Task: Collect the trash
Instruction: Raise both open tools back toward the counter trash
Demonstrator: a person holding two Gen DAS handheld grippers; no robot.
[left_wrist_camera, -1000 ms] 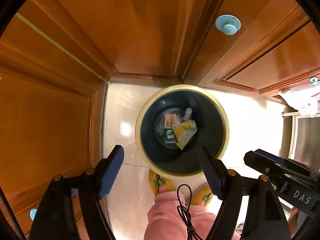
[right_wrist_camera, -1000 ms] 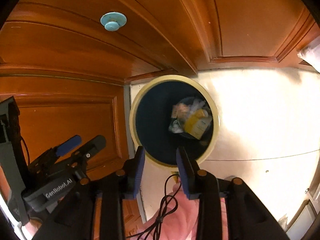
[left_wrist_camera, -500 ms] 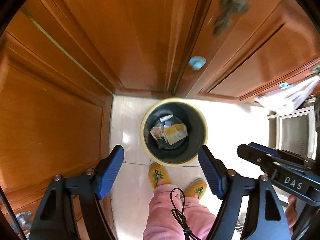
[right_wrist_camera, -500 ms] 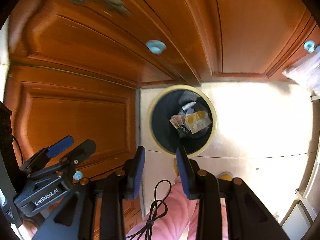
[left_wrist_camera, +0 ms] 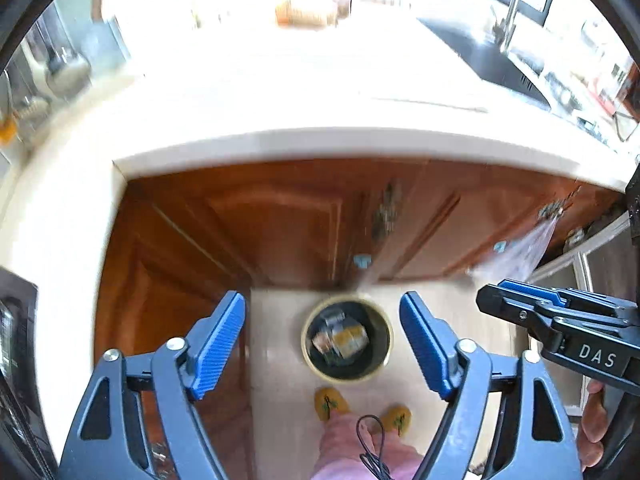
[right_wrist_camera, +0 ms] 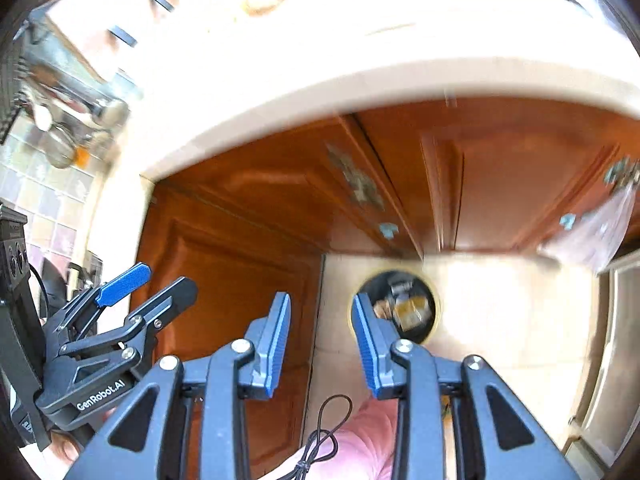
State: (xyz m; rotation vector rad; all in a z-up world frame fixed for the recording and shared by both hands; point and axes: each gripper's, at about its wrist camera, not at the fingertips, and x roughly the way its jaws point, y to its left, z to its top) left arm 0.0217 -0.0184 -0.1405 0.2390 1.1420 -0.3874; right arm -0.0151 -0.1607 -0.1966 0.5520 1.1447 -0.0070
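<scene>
Your left gripper (left_wrist_camera: pixel 322 350) and right gripper (right_wrist_camera: pixel 320 340) both hang empty with fingers apart, high above the trash bin (left_wrist_camera: pixel 346 345) on the floor beside the cabinets (left_wrist_camera: pixel 280 220). Scan the countertop (left_wrist_camera: pixel 300 92) for litter before reaching; nothing there reads clearly through the blur.

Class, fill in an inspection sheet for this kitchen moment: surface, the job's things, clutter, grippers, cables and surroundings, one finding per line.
Surface: pale countertop above; light floor tiles below.
Job's things: round trash bin on the floor by the cabinets, holding yellow and orange scraps.
Clutter: blurred items at the counter's far edge, not identifiable.
Grippers: left gripper open and empty; right gripper open and empty.
Cables: thin black cable looping near the pink trouser leg.
Surroundings: wooden cabinet doors with blue knobs; dark sink; yellow slippers.
</scene>
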